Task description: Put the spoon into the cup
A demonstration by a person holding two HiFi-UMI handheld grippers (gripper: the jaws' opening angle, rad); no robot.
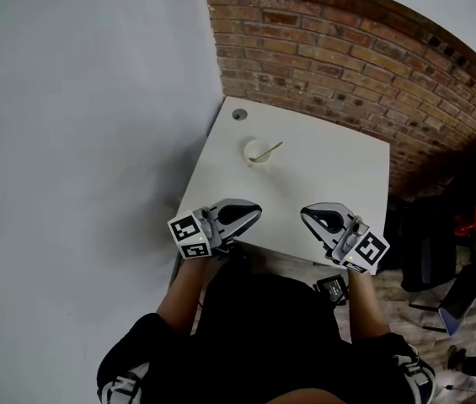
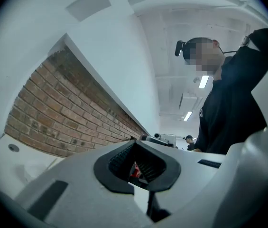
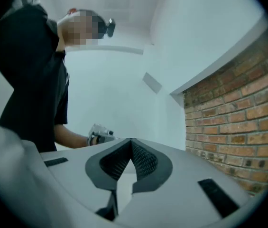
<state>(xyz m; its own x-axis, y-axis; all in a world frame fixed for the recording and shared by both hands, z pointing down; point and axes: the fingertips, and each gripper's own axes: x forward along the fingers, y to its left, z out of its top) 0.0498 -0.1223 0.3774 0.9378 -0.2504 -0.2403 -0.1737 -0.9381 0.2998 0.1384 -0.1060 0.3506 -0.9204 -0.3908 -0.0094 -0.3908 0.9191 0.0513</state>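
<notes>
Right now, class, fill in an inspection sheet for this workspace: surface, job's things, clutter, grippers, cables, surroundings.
Surface: white table, with a round hole at its far left corner.
Job's things: spoon rests in the cup, handle leaning out to the right.
Clutter: nothing seen.
Grippers: left gripper and right gripper are both shut and empty, by the table's near edge.
Cables: nothing seen.
Surroundings: brick wall behind; dark chair at right.
</notes>
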